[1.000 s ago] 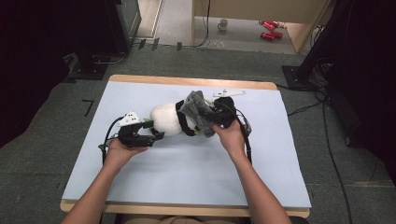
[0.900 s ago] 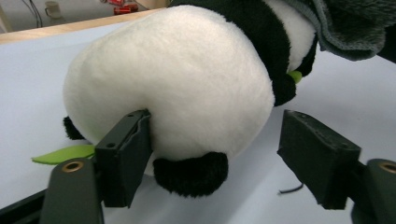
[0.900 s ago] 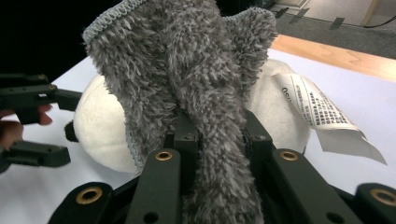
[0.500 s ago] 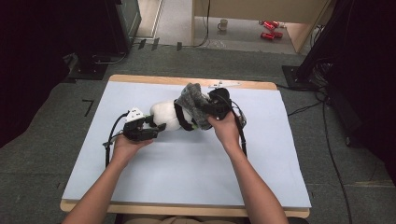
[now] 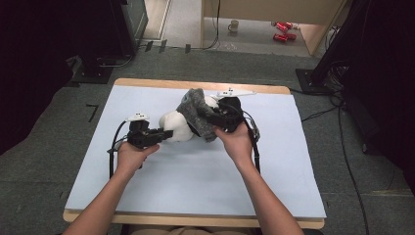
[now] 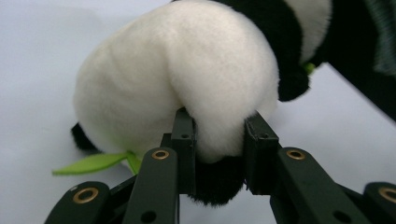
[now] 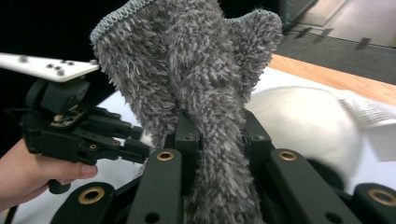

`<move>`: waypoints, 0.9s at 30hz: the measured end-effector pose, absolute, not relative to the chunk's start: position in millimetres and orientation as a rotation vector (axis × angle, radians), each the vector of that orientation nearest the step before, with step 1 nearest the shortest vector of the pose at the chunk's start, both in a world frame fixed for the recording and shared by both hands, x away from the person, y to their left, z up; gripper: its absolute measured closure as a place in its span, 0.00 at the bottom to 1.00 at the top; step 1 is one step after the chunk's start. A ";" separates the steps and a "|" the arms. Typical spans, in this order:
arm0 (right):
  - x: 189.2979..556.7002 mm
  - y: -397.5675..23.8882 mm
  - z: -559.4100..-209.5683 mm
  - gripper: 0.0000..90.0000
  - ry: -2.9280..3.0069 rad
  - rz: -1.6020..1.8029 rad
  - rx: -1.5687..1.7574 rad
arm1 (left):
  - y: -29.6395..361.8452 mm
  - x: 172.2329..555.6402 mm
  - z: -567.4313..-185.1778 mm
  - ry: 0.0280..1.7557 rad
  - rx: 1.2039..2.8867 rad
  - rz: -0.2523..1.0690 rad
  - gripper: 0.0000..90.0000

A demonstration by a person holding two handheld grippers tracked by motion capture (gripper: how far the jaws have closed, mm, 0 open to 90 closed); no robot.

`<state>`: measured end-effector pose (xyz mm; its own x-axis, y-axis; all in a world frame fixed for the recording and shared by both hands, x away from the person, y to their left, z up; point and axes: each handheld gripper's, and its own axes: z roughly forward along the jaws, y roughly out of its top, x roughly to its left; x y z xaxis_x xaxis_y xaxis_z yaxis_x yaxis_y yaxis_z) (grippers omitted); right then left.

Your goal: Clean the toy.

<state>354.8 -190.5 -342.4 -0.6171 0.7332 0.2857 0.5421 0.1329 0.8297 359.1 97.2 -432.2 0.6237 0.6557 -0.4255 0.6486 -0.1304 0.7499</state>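
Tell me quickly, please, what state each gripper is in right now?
Left gripper: shut on the plush panda, pinching its white fur.
Right gripper: shut on the grey fuzzy cloth, held up over the panda.

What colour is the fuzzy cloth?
Grey cloth, clearest in the right gripper view.

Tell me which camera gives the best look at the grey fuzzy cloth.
The right gripper view: the grey cloth rises right before the lens, pinched between the right gripper's fingers, pile and stitched hem clear. The high view shows it small, draped over the plush panda. The left gripper view catches just a corner.
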 end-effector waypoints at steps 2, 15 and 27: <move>349.5 -184.9 -340.8 0.83 2.238 1.497 1.251 | 96.5 355.9 -428.8 1.050 1.818 -0.014 0.78; 339.8 -135.3 -387.4 0.82 2.419 1.360 1.187 | 80.2 338.5 -435.4 1.056 1.822 -0.052 0.76; 347.8 -151.4 -387.2 0.83 2.394 1.174 1.145 | 80.6 343.6 -442.5 1.034 1.853 -0.024 0.76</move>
<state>347.8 -151.4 -387.2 -0.6642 0.7380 0.1191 0.5458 0.3699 0.7518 343.6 80.6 -442.5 0.6380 0.6388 -0.4300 0.6579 -0.1619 0.7355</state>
